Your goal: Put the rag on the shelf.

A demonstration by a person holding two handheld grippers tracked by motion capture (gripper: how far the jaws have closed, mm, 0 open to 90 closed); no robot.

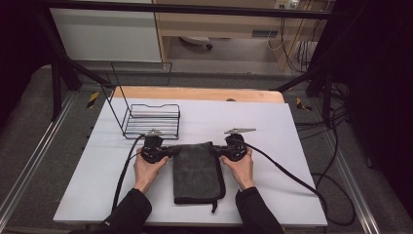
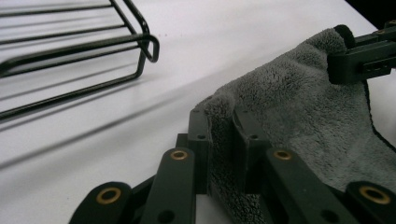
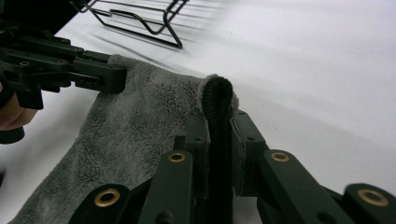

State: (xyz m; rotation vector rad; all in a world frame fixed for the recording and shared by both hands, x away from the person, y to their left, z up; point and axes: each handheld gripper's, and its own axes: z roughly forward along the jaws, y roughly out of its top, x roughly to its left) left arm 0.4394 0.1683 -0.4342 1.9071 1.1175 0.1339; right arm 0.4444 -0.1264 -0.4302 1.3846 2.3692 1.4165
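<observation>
Two grippers: I hold one in each hand, and both are clamped on the far edge of the grey towel.
Left gripper: jaws closed on the towel's corner, with a fold of cloth pinched between them.
Right gripper: jaws closed on the other far corner, with the dark hem standing up between them.
Towel place: it lies folded on the white table, in the lower middle of the high view, with a small loop at its near edge.
Wire rack: upper left of the towel, apart from it.
Step in hand: I judge both corners are secured for lifting or folding.
Next move: I should raise both hands together and keep the edge tight, so no corner slips.
</observation>
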